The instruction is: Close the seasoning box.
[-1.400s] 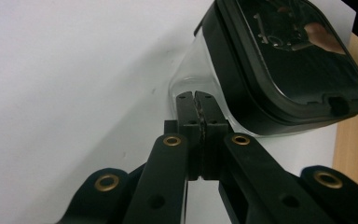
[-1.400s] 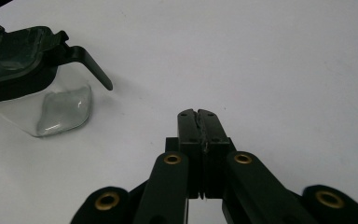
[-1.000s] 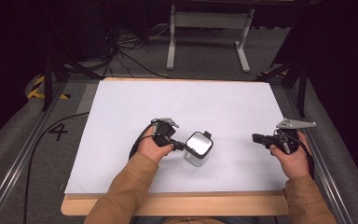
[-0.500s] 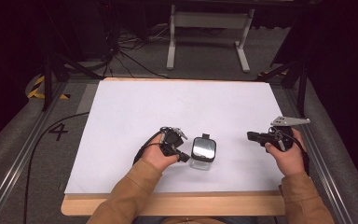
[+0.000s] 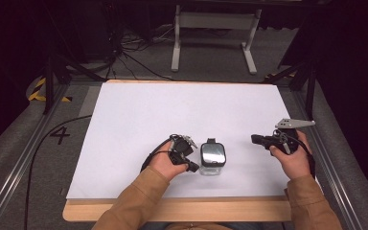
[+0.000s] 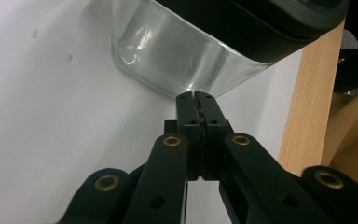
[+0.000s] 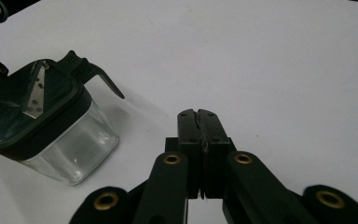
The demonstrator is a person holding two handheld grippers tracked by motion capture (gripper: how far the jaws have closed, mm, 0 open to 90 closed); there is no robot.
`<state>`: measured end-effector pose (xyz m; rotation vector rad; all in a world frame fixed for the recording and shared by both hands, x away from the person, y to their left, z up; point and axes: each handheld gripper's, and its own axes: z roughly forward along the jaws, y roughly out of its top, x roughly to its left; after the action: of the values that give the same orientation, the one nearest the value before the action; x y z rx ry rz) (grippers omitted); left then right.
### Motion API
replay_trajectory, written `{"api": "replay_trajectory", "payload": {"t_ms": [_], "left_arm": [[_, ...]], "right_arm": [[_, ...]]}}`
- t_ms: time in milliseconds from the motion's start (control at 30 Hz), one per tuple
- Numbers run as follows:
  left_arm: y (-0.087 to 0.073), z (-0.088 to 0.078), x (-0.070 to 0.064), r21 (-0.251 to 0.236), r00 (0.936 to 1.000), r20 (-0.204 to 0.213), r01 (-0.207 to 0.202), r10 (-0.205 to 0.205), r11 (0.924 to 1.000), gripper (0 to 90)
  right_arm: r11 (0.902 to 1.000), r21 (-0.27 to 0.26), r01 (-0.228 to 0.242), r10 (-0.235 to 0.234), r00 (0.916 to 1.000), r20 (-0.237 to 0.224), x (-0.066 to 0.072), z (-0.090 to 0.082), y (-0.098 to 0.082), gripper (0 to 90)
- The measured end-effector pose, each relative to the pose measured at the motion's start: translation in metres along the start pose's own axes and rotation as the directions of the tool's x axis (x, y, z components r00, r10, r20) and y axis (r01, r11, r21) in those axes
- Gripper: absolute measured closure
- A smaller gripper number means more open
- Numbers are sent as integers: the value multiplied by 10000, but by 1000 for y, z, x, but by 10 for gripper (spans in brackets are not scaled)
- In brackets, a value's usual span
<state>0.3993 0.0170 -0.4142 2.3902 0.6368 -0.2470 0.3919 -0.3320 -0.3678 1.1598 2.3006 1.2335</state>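
Since 1.0 s ago the jar (image 5: 212, 157) has slid toward the near edge of the table (image 5: 182, 110) and turned, so its black lid now faces up with its latch pointing to the far edge. Beside it, the left gripper (image 5: 191, 166) has come back with it; its jaws are pressed together on nothing, tips touching the glass wall low down. That looks like pushing, not grasping, so the jar is probably being nudged into place. The right gripper (image 5: 255, 139) has barely shifted, jaws also closed and empty, well apart near the right edge.

In the left gripper view the jar (image 6: 177, 60) is cut off at the top. Whether it holds anything is hard to tell through the reflective lid.
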Motion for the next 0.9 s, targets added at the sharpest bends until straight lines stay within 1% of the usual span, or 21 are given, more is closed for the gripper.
{"api": "replay_trajectory", "payload": {"t_ms": [33, 100, 133, 167, 233, 267, 300, 333, 433, 467, 533, 567, 600, 633, 667, 700, 733, 767, 800, 833, 900], "left_arm": [[0, -3, 0, -86, 10000, -79, -25, 24, 10000, 900], [1, -16, -2, -369, 9988, -455, -218, 201, 9991, 884], [2, -26, -3, -600, 9973, -707, -233, 190, 9979, 865], [2, -39, -3, -1005, 9954, -939, -285, 191, 9945, 849], [-2, -60, -3, -1635, 9911, -1330, -205, -14, 9863, 838], [-5, -69, -2, -1906, 9889, -1475, -110, -176, 9816, 832], [-8, -76, 0, -1979, 9868, -1604, -85, -239, 9802, 832], [-13, -85, 2, -2281, 9834, -1738, 112, -520, 9736, 826], [-24, -101, 10, -2685, 9734, -2088, 355, -941, 9626, 782], [-29, -108, 13, -2798, 9683, -2238, 447, -1105, 9590, 771], [-37, -116, 17, -2963, 9590, -2534, 475, -1265, 9539, 744], [-40, -120, 19, -3014, 9568, -2588, 507, -1329, 9521, 733], [-43, -122, 20, -3183, 9524, -2636, 639, -1530, 9458, 720], [-47, -125, 23, -3218, 9493, -2721, 646, -1577, 9446, 708], [-50, -127, 26, -3306, 9429, -2840, 743, -1742, 9408, 690], [-53, -129, 29, -3360, 9397, -2888, 798, -1834, 9385, 667], [-57, -131, 33, -3497, 9350, -2947, 868, -1975, 9328, 648], [-61, -132, 37, -3630, 9293, -2968, 1030, -2197, 9261, 632], [-64, -133, 42, -3706, 9220, -3057, 1147, -2377, 9217, 624], [-67, -134, 44, -3740, 9163, -3132, 1226, -2496, 9193, 604], [-72, -134, 53, -3881, 9047, -3368, 1193, -2612, 9139, 586]], "right_arm": [[10000, -31, -12, 12, 10000, -7, 0, 0, 0, 897], [10000, -50, 25, -25, 10000, -30, 1, -2, 1, 897], [10000, -75, 10, -10, 10000, -42, 2, -3, 2, 895], [9999, -114, 61, -61, 10000, -52, 2, -5, 4, 886], [9998, -216, 51, -52, 10000, -63, 6, -10, 9, 854], [9993, -351, 160, -163, 9998, -85, 9, -14, 13, 831], [9993, -351, 160, -163, 9998, -85, 9, -14, 13, 831], [9989, -404, 222, -225, 9997, -70, 10, -15, 15, 815], [9984, -485, 290, -289, 9996, 27, 11, -19, 20, 780], [9983, -527, 251, -248, 9997, 50, 10, -20, 21, 768], [9984, -567, 59, -53, 9999, 112, 6, -22, 23, 740], [9981, -612, 35, -24, 9998, 173, 4, -23, 23, 726], [9980, -625, -16, 30, 9997, 236, 1, -23, 24, 706], [9982, -593, -74, 93, 9994, 325, -2, -23, 24, 689], [9984, -563, -110, 136, 9988, 464, -5, -22, 24, 678], [9984, -539, -184, 217, 9979, 612, -8, -22, 23, 665], [9985, -521, -190, 229, 9969, 751, -10, -22, 23, 651], [9988, -407, -281, 317, 9952, 922, -14, -20, 21, 621], [9986, -351, -387, 420, 9942, 990, -18, -19, 20, 602], [9985, -325, -436, 470, 9926, 1115, -23, -17, 17, 575], [9984, -278, -487, 521, 9893, 1366, -30, -15, 14, 536]]}}
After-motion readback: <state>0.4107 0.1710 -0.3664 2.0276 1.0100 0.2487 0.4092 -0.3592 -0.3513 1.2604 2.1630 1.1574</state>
